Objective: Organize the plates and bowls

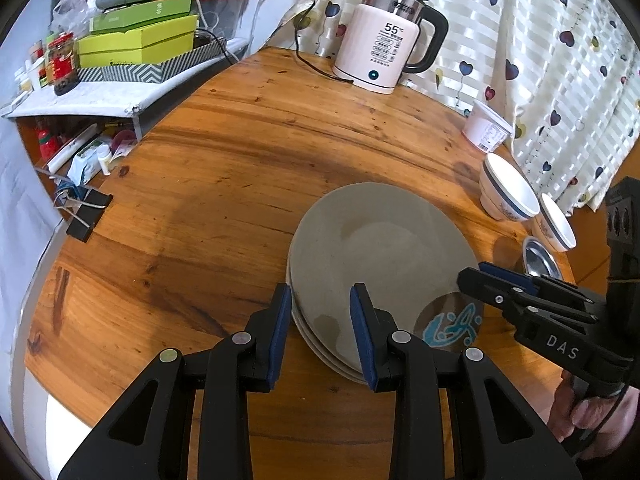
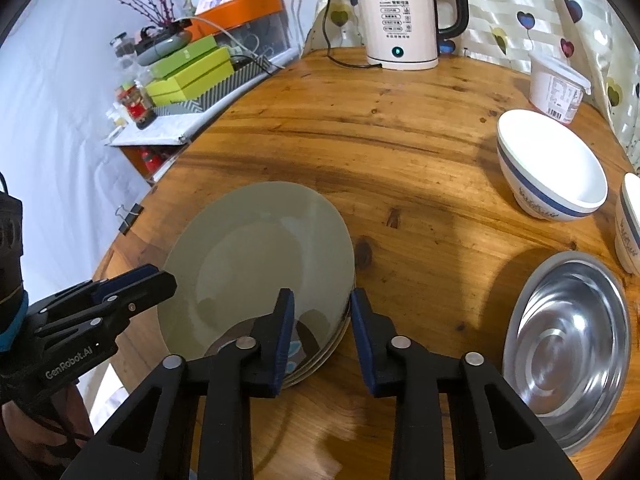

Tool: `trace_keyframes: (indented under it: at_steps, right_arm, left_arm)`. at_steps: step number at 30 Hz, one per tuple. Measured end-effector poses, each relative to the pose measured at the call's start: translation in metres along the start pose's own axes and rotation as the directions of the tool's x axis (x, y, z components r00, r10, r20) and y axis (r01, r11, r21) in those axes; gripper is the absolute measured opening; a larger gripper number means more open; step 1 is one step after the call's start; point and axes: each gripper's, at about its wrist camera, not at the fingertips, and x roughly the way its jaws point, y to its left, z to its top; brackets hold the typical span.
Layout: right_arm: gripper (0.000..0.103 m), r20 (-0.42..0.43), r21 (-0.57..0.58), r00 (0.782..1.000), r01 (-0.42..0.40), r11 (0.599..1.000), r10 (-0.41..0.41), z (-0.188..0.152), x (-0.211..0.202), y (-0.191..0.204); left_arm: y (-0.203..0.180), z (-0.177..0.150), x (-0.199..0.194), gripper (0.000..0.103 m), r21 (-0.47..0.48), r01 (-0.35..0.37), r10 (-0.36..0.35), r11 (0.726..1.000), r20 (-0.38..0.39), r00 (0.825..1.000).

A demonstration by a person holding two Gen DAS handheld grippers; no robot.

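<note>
1. The stack of grey-green plates [image 2: 256, 264] lies flat on the table, near its front edge. The top plate is plain; a lower one, showing under its near rim, has a brown border with a blue drawing [image 1: 456, 326].
2. The white bowl with a blue band [image 2: 552, 164] stands upright, well apart from the stack on the right side.
3. A second bowl of the same kind [image 1: 556, 222] stands just beside it.
4. The steel dish [image 2: 568, 348] rests upright in front of the bowls, shiny inside.
</note>
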Motion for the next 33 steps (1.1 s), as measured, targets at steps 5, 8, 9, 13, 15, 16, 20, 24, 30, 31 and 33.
trace_keyframes:
  at_steps: [5, 8, 9, 13, 15, 16, 20, 24, 30, 31, 33]
  right_arm:
    - [0.020, -0.005, -0.006, 1.000, 0.000, 1.000, 0.000, -0.002, 0.000, 0.001]
    - [0.020, -0.005, -0.007, 1.000, 0.000, 1.000, 0.000, -0.003, 0.001, 0.001]
    - [0.020, -0.006, -0.004, 1.000, -0.001, 1.000, 0.001, -0.003, 0.000, 0.001]
    - [0.020, -0.006, -0.004, 1.000, 0.000, 1.000, 0.000, -0.003, 0.000, 0.001]
    - [0.020, -0.006, -0.005, 1.000, 0.000, 1.000, 0.000, -0.003, 0.000, 0.001]
    - [0.020, -0.006, -0.006, 1.000, 0.000, 1.000, 0.000, -0.003, 0.000, 0.001]
    - [0.020, -0.007, -0.003, 1.000, -0.006, 1.000, 0.006, -0.003, 0.000, 0.002]
    - [0.020, 0.000, 0.001, 1.000, -0.022, 1.000, 0.022, -0.003, -0.004, -0.001]
    - [0.028, 0.032, 0.001, 0.999, -0.026, 1.000, 0.026, -0.004, -0.023, -0.010]
    - [0.033, 0.038, 0.004, 0.999, -0.029, 1.000, 0.029, -0.005, -0.026, -0.012]
    - [0.039, 0.053, 0.008, 0.998, -0.029, 1.000, 0.029, -0.008, -0.035, -0.016]
  left_arm:
    - [0.001, -0.002, 0.002, 0.032, -0.002, 0.002, -0.002, 1.000, -0.008, 1.000]
    - [0.001, -0.001, 0.001, 0.032, -0.003, 0.003, -0.003, 1.000, -0.008, 1.000]
    - [0.000, -0.002, 0.001, 0.032, -0.001, 0.001, -0.001, 1.000, -0.007, 1.000]
    - [-0.001, -0.002, 0.001, 0.032, 0.000, -0.002, 0.002, 1.000, -0.006, 1.000]
    - [-0.001, -0.002, 0.001, 0.032, -0.002, -0.002, 0.002, 1.000, -0.005, 1.000]
    - [-0.001, -0.002, 0.001, 0.032, -0.002, -0.002, 0.002, 1.000, -0.005, 1.000]
    - [-0.001, -0.002, 0.001, 0.032, -0.003, 0.001, -0.001, 1.000, -0.005, 1.000]
    - [-0.002, -0.002, -0.002, 0.032, -0.002, 0.002, -0.002, 1.000, 0.004, 1.000]
    - [-0.001, 0.002, -0.013, 0.032, 0.000, -0.002, 0.002, 1.000, 0.036, 0.999]
    - [-0.002, 0.003, -0.016, 0.032, 0.001, -0.002, 0.002, 1.000, 0.043, 0.999]
    - [-0.004, 0.004, -0.021, 0.032, 0.009, 0.001, -0.001, 1.000, 0.057, 0.998]
